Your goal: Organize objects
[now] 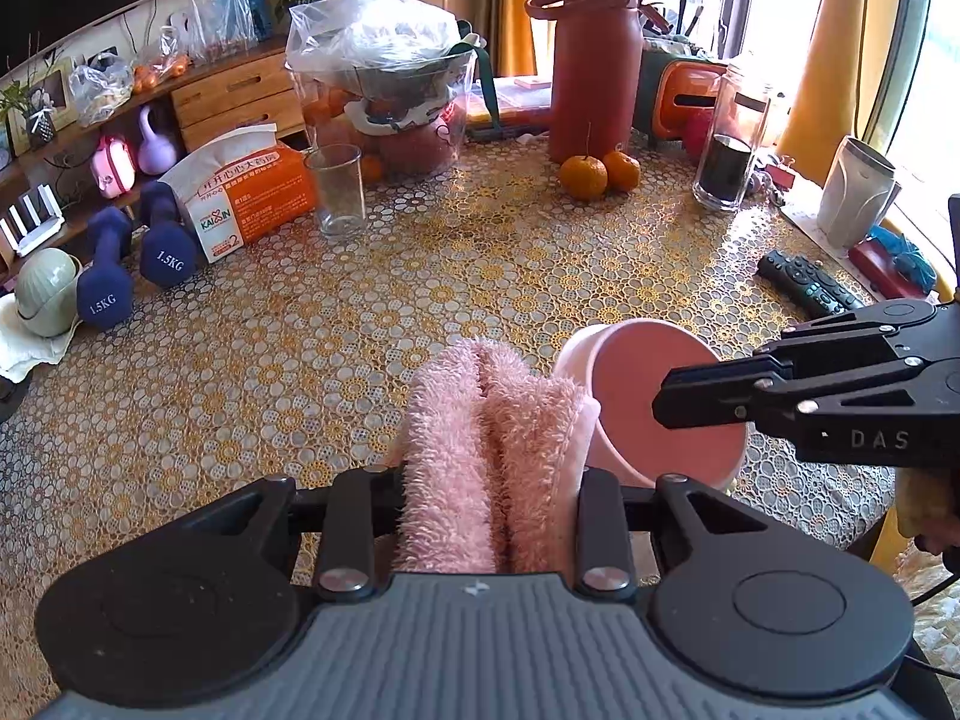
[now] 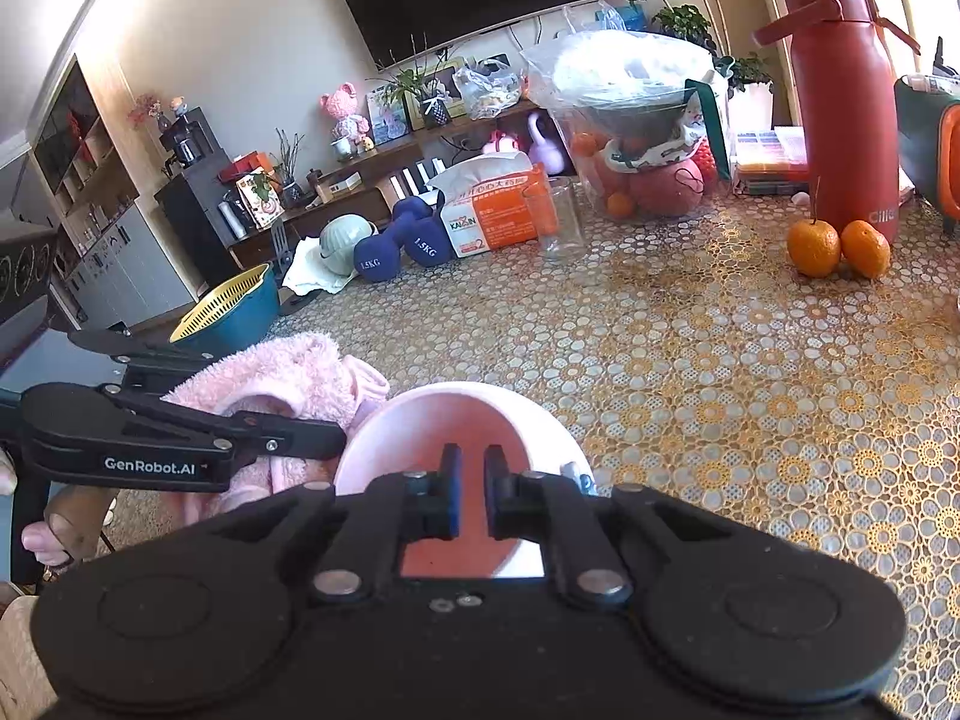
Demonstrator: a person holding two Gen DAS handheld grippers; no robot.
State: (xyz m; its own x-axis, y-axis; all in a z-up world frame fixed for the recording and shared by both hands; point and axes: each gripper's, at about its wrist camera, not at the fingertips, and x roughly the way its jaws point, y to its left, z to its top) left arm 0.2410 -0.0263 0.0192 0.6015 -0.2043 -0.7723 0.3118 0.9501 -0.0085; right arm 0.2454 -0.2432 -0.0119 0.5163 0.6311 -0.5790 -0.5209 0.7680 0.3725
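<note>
My left gripper [image 1: 489, 480] is shut on a fluffy pink cloth [image 1: 480, 438], which fills the gap between its fingers. It also shows in the right wrist view [image 2: 288, 378], held by the left gripper [image 2: 336, 441] beside a pink bowl. My right gripper [image 2: 473, 468] is shut on the rim of the pink bowl [image 2: 456, 420] and holds it tilted, inside facing the camera. In the left wrist view the bowl [image 1: 654, 396] hangs just right of the cloth, pinched by the right gripper [image 1: 660, 399].
The table has a gold lace cover [image 1: 360, 330]. On it stand a glass [image 1: 339, 189], a tissue pack [image 1: 252, 192], two blue dumbbells [image 1: 138, 264], two oranges [image 1: 597, 174], a red flask [image 1: 594, 60], a jar [image 1: 729, 144] and remotes [image 1: 807, 285].
</note>
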